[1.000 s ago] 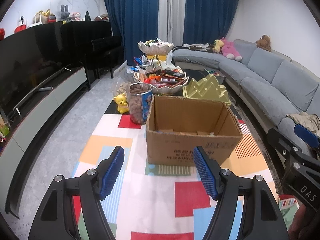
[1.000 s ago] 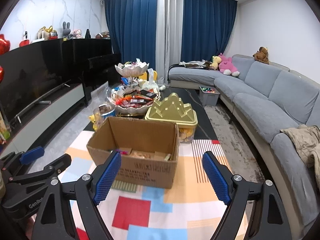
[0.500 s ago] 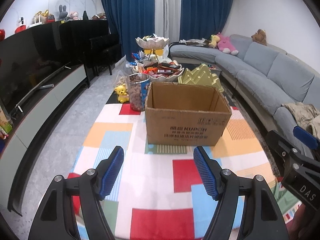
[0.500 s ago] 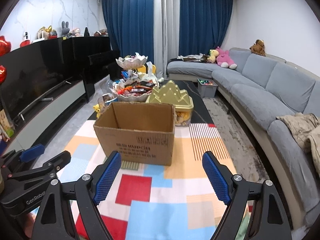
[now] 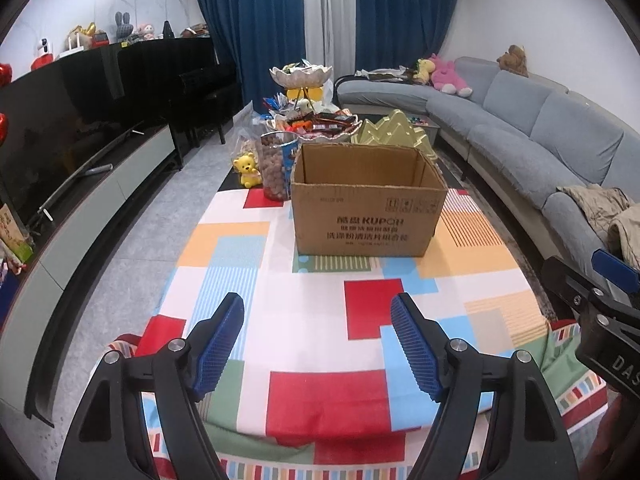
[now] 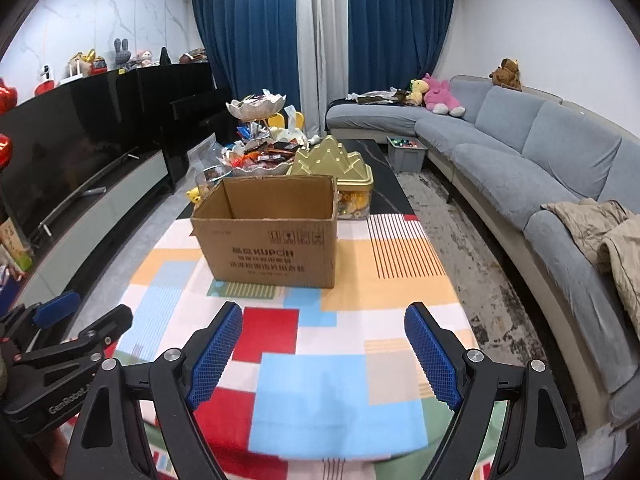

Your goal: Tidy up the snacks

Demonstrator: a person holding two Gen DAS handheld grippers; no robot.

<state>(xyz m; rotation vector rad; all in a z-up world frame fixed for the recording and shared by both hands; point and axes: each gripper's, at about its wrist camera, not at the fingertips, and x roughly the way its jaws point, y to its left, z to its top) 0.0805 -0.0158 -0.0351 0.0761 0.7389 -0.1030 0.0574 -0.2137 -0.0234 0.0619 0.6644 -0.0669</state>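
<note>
Both tools are hovering empty, the left tool [image 5: 316, 344] widening and the right tool [image 6: 324, 354] spread, while the cardboard box [image 5: 368, 204] is sitting straight ahead, snack bowl [image 5: 316, 130] waiting just beyond it.

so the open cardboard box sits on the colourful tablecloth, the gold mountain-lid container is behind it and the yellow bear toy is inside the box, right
Not quite. The yellow bear toy is not inside the cardboard box: the left wrist view shows it standing outside, beyond the box's far left corner, next to the clear jar of round snacks. The box on the colourful tablecloth and the gold mountain-lid container behind it are right.
</note>
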